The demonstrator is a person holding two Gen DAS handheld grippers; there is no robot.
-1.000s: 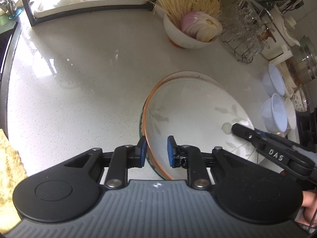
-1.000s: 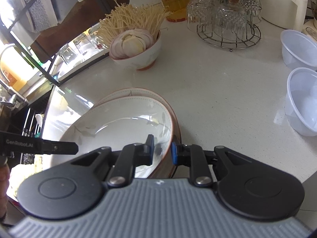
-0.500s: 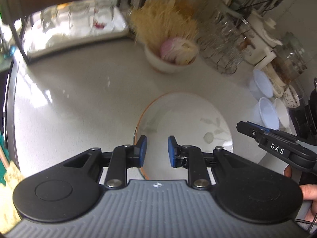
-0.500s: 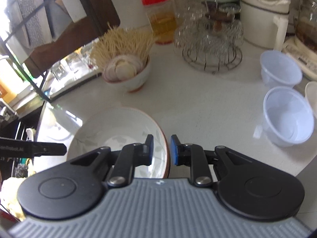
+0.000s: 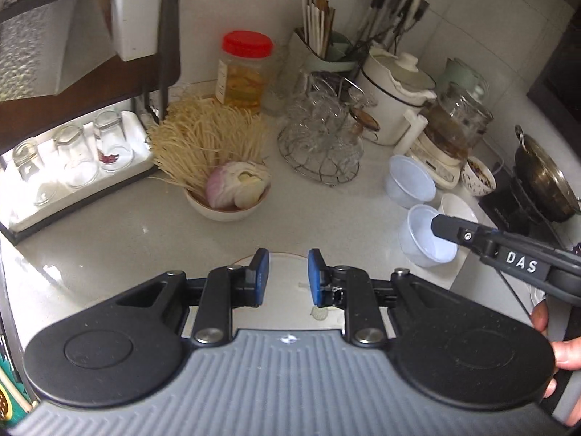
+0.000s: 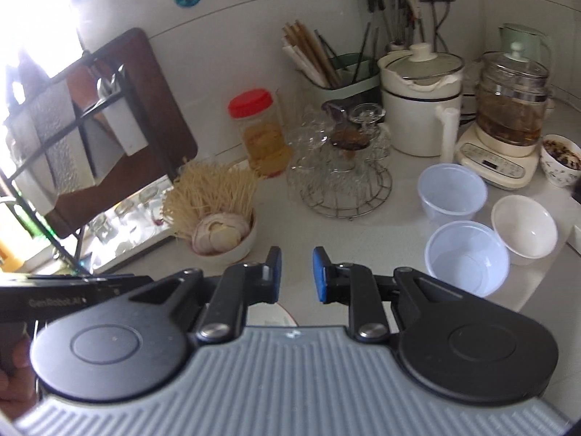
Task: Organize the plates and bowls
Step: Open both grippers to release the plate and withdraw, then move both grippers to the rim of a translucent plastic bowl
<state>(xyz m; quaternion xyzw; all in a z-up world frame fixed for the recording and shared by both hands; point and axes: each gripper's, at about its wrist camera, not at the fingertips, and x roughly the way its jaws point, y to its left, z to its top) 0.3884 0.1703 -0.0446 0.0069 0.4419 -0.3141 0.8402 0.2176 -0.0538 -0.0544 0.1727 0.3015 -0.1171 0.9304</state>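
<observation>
White countertop (image 5: 109,232) runs across both views, crowded along the back wall. Dark rack (image 5: 159,36) at left w/ upturned glasses (image 5: 76,160) on a white tray beneath. Cream lidded pot (image 6: 421,109) & glass kettle (image 6: 512,109) at back right, utensil holder (image 6: 341,76) w/ chopsticks behind. Wire stand of glassware (image 5: 319,138) mid-counter, red-lidded jar (image 5: 245,72) just beside it.

Plate (image 5: 287,290), white w/ orange-brown rim & leaf print, lies on the counter below both grippers; mostly hidden behind the left gripper (image 5: 288,272) body, only a sliver (image 6: 268,314) in the right wrist view. Left gripper's blue pads sit apart w/ a narrow gap, nothing between them, not touching the plate. Right gripper (image 6: 297,272) same: pads parted a little, empty.

Bowl of noodles & sliced onion (image 5: 227,196) behind the plate. Two clear plastic bowls (image 6: 466,261) & a small white bowl (image 6: 523,230) at right, close together. Patterned cup (image 6: 561,160) near the kettle.
</observation>
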